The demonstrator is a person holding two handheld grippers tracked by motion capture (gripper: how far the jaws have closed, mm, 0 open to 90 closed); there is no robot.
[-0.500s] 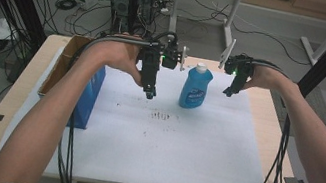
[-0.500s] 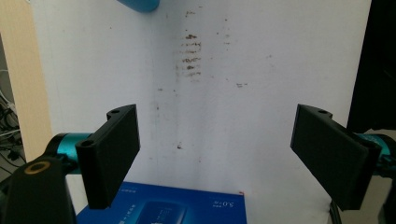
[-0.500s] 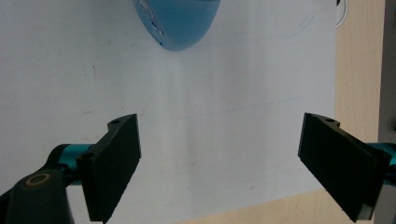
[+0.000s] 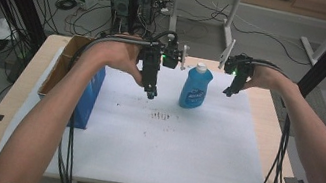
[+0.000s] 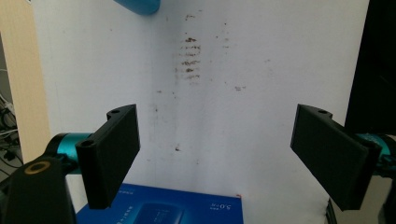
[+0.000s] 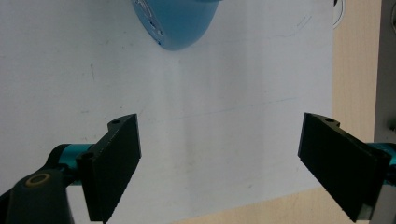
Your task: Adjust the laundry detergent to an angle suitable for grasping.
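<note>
Jaws of the left gripper (image 4: 150, 92) stand wide apart with nothing between them, as the left gripper view shows: two black pads (image 5: 114, 154) hang over bare white sheet. In the high view this gripper points down, just to the left of the blue bottle (image 4: 195, 88), near it but not touching. The right gripper (image 4: 228, 91) is likewise released, its pads (image 6: 116, 163) spread with only white sheet between them; it hangs on the other side of the blue bottle, a little farther off than the left one, also clear of it.

The blue bottle stands upright with a white cap on the white sheet (image 4: 191, 152), between the two grippers and toward the far edge of the table (image 4: 268, 115). Its rounded blue body shows at the top edge of both gripper views (image 5: 137, 5) (image 6: 175, 23), beyond the pads.

Just in front of the bottle, toward the person, a patch of brown marks (image 4: 160, 116) stains the sheet; the left gripper view shows them as short smeared rows (image 5: 189, 56). Well to the left of the bottle, past the left gripper, a blue box (image 4: 90, 96) stands at the sheet's edge with an open cardboard box (image 4: 61, 66) beside it. The blue box's printed top lies under the left gripper's pads (image 5: 163, 207).
</note>
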